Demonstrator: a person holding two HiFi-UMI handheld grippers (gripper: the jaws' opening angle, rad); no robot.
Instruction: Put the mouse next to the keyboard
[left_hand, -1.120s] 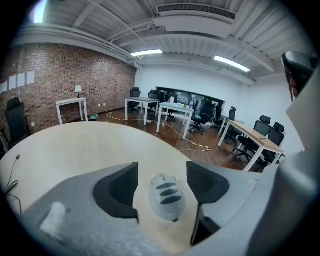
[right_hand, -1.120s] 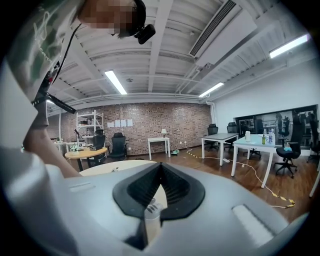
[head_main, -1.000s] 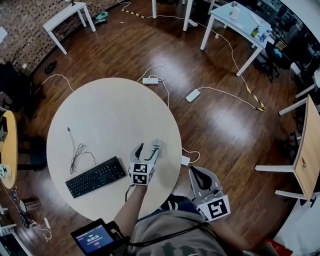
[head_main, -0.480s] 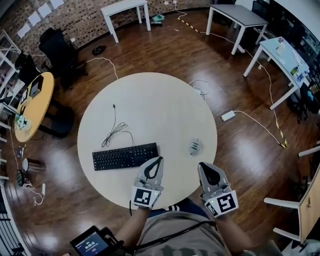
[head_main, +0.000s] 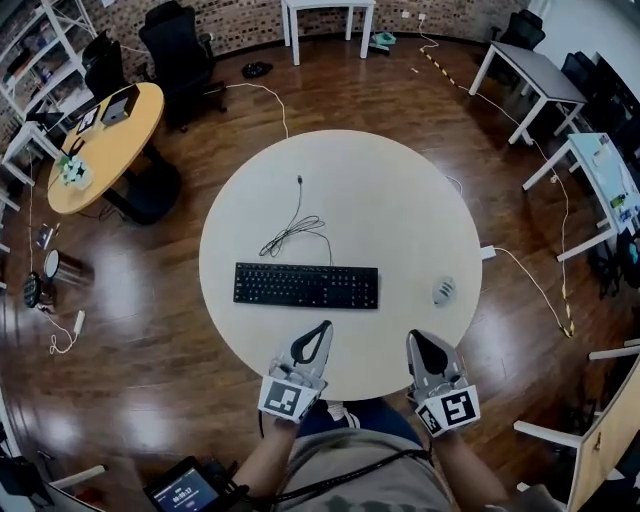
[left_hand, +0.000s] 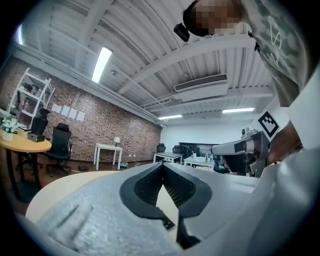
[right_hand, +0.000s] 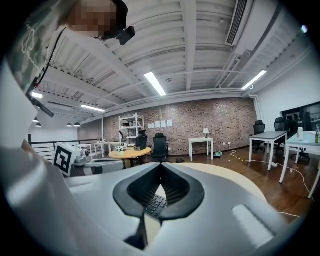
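Two grippers hung at the 6 o'clock rim of the round table (head_main: 250, 200) in the head view, the left gripper (head_main: 322, 329) and the right gripper (head_main: 414, 340), both pointing toward 12. A black keyboard (head_main: 306, 285) lay near the middle, its cable (head_main: 295, 232) looped toward 12. The mouse (head_main: 443, 291) sat at the keyboard's 3 o'clock, apart from it and close to the rim, with open tabletop between them. Wood floor (head_main: 130, 330) ringed the table, with an orange table (head_main: 100, 150) at 10, black chairs (head_main: 185, 50) at 11 and a white table (head_main: 325, 15) at 12. The left gripper view showed its jaws pressed together on nothing. The right gripper view showed the same, with keyboard keys visible below the tips.
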